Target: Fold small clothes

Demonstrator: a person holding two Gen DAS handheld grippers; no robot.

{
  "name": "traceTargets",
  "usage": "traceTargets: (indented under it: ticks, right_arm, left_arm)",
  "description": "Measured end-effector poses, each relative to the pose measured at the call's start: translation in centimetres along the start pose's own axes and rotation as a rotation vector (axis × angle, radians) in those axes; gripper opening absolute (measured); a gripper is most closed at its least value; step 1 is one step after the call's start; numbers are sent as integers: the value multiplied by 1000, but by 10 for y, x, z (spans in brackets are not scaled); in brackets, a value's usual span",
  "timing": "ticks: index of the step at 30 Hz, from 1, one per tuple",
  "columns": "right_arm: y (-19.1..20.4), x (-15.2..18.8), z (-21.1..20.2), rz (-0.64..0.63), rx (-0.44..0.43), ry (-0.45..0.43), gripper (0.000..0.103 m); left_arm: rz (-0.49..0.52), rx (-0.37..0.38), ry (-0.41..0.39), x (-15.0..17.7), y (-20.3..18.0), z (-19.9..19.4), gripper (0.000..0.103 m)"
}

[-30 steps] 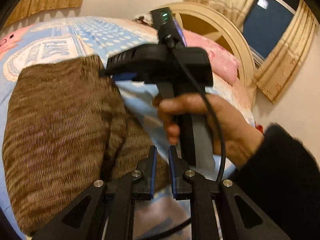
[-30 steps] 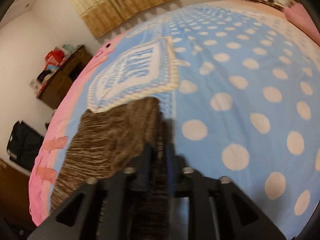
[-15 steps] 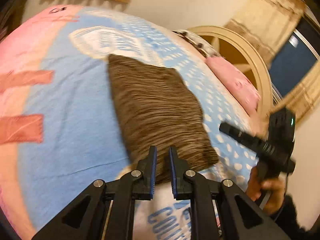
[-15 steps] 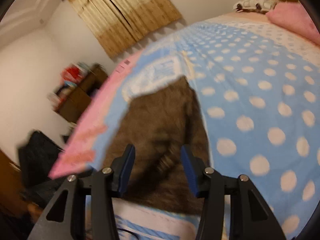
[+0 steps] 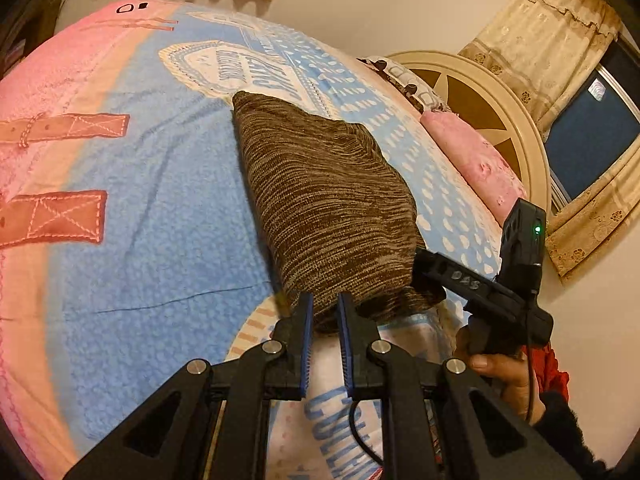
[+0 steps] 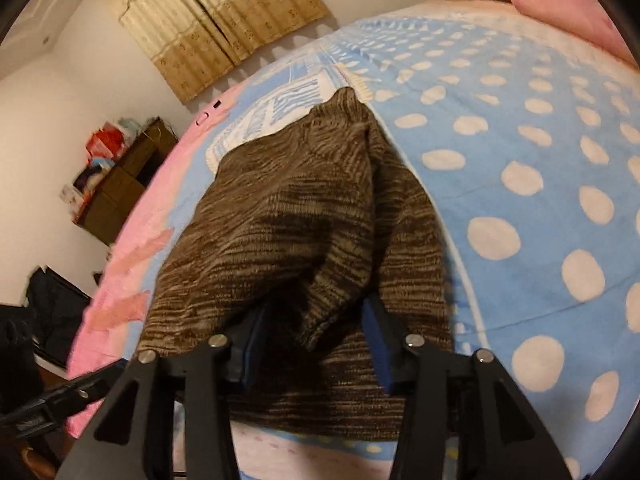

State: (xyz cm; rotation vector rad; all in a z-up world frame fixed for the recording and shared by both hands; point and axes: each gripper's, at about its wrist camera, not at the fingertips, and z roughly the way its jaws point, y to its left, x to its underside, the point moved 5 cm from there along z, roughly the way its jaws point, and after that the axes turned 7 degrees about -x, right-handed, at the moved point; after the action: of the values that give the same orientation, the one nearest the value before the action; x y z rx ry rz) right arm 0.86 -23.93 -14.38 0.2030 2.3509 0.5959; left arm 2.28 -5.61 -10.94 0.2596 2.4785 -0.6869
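Nearest in the left wrist view, the left hand-held gripper (image 5: 324, 316) is seen with its jaws pressed almost together at the near hem of the brown knitted garment (image 5: 320, 200); whether the hem is actually nipped cannot be told. Just to the right, the right hand-held gripper (image 6: 316, 332) is gripped by a person's hand (image 5: 500, 376) at the garment's near right corner. In the right wrist view its jaws are seen spread, with a raised fold of the knit standing between them and not clearly pressed by the blue pads (image 6: 378, 340); those jaws have just been closing. The garment is laid on the bed (image 5: 160, 220), on the blue part of the cover, narrowing toward its far end beside a printed white emblem (image 5: 224, 68). Beyond it, a pink pillow (image 5: 472, 160) is set against a round cream headboard (image 5: 520, 120). Farthest off, beige curtains (image 5: 552, 20) are hung beside a dark window (image 5: 592, 128), and a brown cabinet (image 6: 116, 188) is seen against the white wall
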Motion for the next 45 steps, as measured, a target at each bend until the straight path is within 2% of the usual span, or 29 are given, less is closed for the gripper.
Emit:
traceTargets:
  ticks: [1, 5, 7, 10, 11, 14, 15, 17, 18, 20, 22, 24, 26, 27, 28, 29, 30, 31, 33, 34, 35, 36, 38, 42, 44, 45]
  right_arm:
    - [2, 0, -1, -14, -4, 12, 10]
    - [9, -10, -31, -28, -88, -22, 9]
    - [12, -15, -55, -64, -95, -33, 9]
    - [-1, -10, -76, -70, -88, 40, 9]
    - [-12, -3, -76, -56, -76, 84, 9]
    - [-42, 15, -58, -65, 81, 166, 9]
    - [-50, 19, -52, -58, 95, 166, 10]
    - [-64, 25, -47, -51, 147, 141, 13]
    - [-67, 25, -50, -35, 143, 109, 11]
    - [-69, 19, -65, -7, 194, 36, 16]
    - [-58, 7, -81, -36, 230, -55, 20]
    - [-28, -11, -94, -120, 188, -143, 21]
    - [4, -26, -88, -198, 135, -165, 35]
    - [22, -32, -76, -244, 105, -149, 58]
    - [33, -34, -63, -271, 91, -138, 68]
    - [46, -36, -45, -308, 85, -117, 67]
    - [51, -36, -30, -334, 95, -95, 60]
    - [53, -36, -7, -354, 137, -47, 39]
    - [34, -33, 33, -332, 220, 65, 9]
    - [18, -34, 47, -290, 249, 82, 6]
    - [9, -34, 49, -257, 243, 61, 4]
    - [1, -40, 49, -219, 207, 18, 2]
    - [-11, -47, 50, -146, 174, 5, 0]
    - [-11, -50, 39, -110, 154, -24, 0]
    - [-5, -51, 15, -125, 218, -110, 16]
    - [-3, -51, 3, -128, 225, -152, 48]
  left_arm:
    - [2, -2, 0, 0, 0, 0, 12]
    - [11, -7, -7, -2, 2, -2, 12]
    - [15, -7, -10, -4, 5, -3, 12]
    - [10, -12, -7, -8, 10, -1, 12]
    - [6, -12, -7, -9, 11, 0, 12]
    - [0, -21, -2, -10, 14, 5, 12]
    - [-1, -21, 0, -10, 14, 6, 12]
    - [12, -25, 13, -8, 13, 9, 12]
    - [20, -26, 18, -7, 13, 10, 12]
    - [31, -30, 25, -8, 14, 10, 12]
    - [17, -46, 4, -14, 17, 8, 12]
    - [11, -57, -20, -24, 16, 9, 12]
    - [20, -91, -38, -37, 11, 13, 12]
    - [36, -119, -49, -45, 5, 18, 12]
    - [49, -135, -52, -49, 2, 23, 12]
    - [66, -173, -48, -53, -2, 31, 12]
    - [74, -199, -37, -55, -3, 38, 12]
    - [80, -214, -31, -56, -5, 45, 12]
    - [88, -245, -55, -57, -8, 53, 12]
    - [107, -271, -63, -56, -11, 57, 13]
    - [129, -279, -64, -55, -14, 60, 13]
    - [144, -288, -67, -55, -16, 60, 13]
    - [189, -324, -81, -55, -18, 61, 16]
    - [220, -411, -105, -58, -13, 57, 48]
    - [211, -438, -128, -63, -6, 51, 50]
    - [204, -449, -136, -65, -4, 49, 50]
